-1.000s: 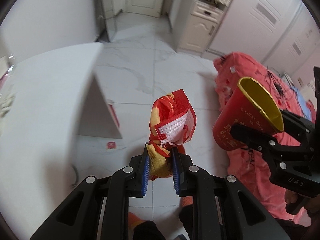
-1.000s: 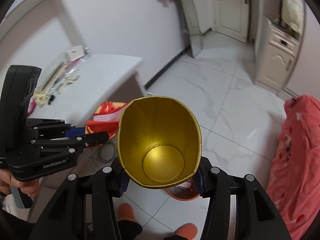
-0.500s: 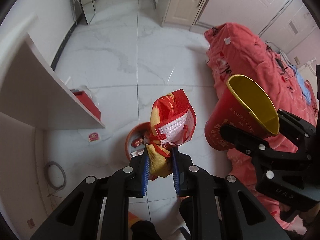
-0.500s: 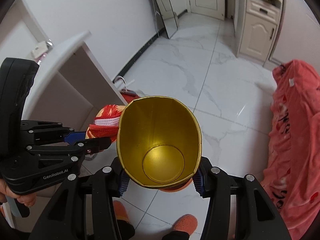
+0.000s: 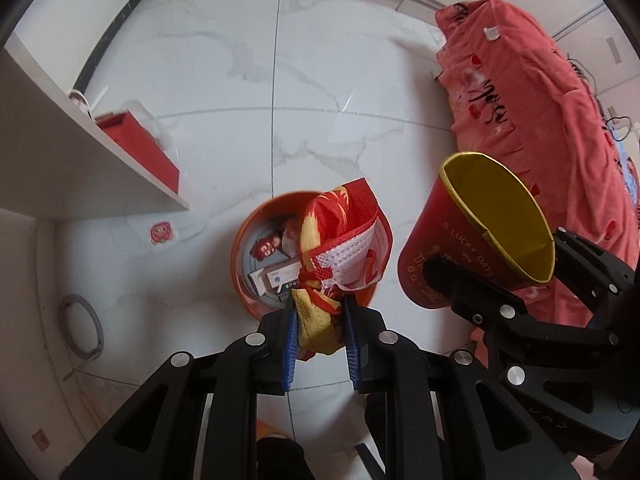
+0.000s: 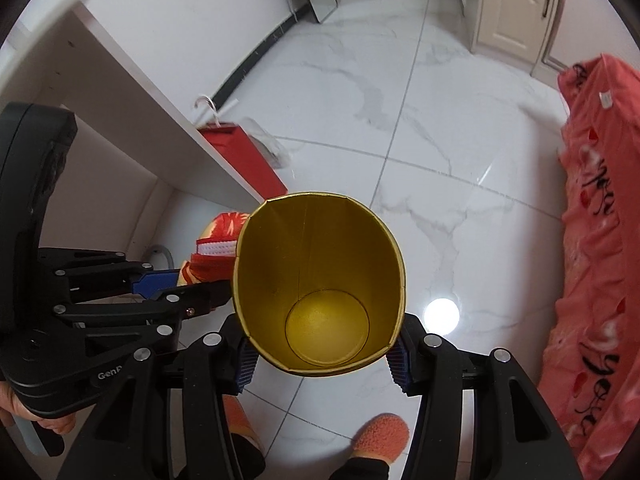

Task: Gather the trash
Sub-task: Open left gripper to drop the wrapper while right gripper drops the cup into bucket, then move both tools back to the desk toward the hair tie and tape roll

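Note:
My left gripper (image 5: pixel 318 312) is shut on a crumpled red and yellow wrapper (image 5: pixel 344 232) with a white mesh edge. It hangs over an orange round bin (image 5: pixel 244 240) on the floor, which holds a few bits of packaging. My right gripper (image 6: pixel 322 360) is shut on a red paper cup (image 6: pixel 320 280) with a gold, empty inside. In the left wrist view the cup (image 5: pixel 448 248) is tilted, just right of the bin. In the right wrist view the wrapper (image 6: pixel 218 232) and the left gripper (image 6: pixel 208 292) sit left of the cup, which hides the bin.
A white desk (image 5: pixel 60 152) juts in at the left with a red paper bag (image 5: pixel 136 148) under it. A red bedspread (image 5: pixel 540 120) fills the right side. A sticker (image 5: pixel 162 234) and a grey hose ring (image 5: pixel 84 328) lie on the marble floor. The person's orange slippers (image 6: pixel 380 436) stand below.
Both grippers have sunk toward the floor and tipped further down. The orange bin has come into view under the wrapper. Both grips look the same.

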The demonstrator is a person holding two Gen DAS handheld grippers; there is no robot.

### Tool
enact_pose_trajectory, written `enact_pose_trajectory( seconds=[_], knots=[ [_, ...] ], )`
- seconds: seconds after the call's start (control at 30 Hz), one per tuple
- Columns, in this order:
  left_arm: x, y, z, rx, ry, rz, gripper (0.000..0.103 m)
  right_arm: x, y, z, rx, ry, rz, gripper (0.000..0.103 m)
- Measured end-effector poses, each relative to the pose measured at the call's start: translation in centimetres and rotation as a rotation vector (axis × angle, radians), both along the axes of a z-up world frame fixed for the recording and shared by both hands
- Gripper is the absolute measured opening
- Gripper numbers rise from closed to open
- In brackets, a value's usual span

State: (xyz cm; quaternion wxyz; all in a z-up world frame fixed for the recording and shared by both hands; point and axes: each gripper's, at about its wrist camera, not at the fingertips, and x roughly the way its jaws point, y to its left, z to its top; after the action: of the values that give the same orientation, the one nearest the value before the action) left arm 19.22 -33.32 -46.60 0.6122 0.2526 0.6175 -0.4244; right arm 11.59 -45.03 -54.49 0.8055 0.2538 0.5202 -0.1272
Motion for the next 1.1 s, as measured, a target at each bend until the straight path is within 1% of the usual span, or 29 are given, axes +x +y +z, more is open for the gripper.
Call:
enact_pose_trajectory(
  seconds=[0.13,0.17,0.2,0.33,0.37,0.43,0.47,0.53,0.6,0.73,0.8,0.87,0.97,1.1],
  knots=[
    [0.0,-0.3,-2.0,0.021,0.016,-0.004,0.023,0.0,-0.1,-1.5,-0.002,0.007,-0.003,0.053],
    [-0.1,-0.4,-2.5,0.024,0.014,-0.007,0.025,0.0,-0.2,-1.7,0.000,0.007,-0.005,0.053],
    [-0.2,-0.5,-2.7,0.024,0.017,-0.012,0.030,0.0,-0.3,-1.9,0.002,0.007,-0.008,0.053],
    [-0.5,-0.8,-3.3,0.037,0.012,-0.030,0.031,0.0,-0.8,-2.4,0.005,0.014,0.000,0.053],
    [-0.5,-0.8,-3.4,0.046,0.010,-0.033,0.033,0.0,-0.9,-2.5,0.006,0.015,0.002,0.053],
    [-0.3,-0.6,-3.5,0.056,-0.002,-0.031,0.045,0.2,-0.9,-2.7,0.014,0.015,0.008,0.054],
    [-0.2,-0.6,-3.7,0.058,-0.003,-0.028,0.047,0.2,-0.8,-2.6,0.016,0.015,0.009,0.056],
    [0.1,-0.3,-3.8,0.058,0.004,-0.021,0.047,0.6,-0.8,-2.9,0.027,0.014,0.026,0.059],
    [0.3,-0.2,-4.1,0.072,-0.006,-0.021,0.047,0.9,-0.7,-3.2,0.017,0.020,0.040,0.060],
    [0.6,0.1,-4.3,0.082,-0.005,-0.008,0.047,1.6,-0.3,-3.4,0.011,0.033,0.053,0.061],
    [0.7,0.4,-4.2,0.091,-0.010,0.000,0.047,1.7,-0.2,-3.3,0.011,0.035,0.050,0.067],
    [0.7,0.6,-4.1,0.099,-0.010,0.006,0.047,1.6,0.0,-3.1,0.006,0.036,0.051,0.069],
    [0.8,1.0,-3.6,0.106,-0.015,0.021,0.047,1.2,0.1,-2.5,0.015,0.037,0.048,0.069],
    [0.6,1.6,-1.4,0.092,-0.030,0.040,0.047,0.1,0.1,-0.4,0.012,0.024,0.038,0.069]
  ],
)
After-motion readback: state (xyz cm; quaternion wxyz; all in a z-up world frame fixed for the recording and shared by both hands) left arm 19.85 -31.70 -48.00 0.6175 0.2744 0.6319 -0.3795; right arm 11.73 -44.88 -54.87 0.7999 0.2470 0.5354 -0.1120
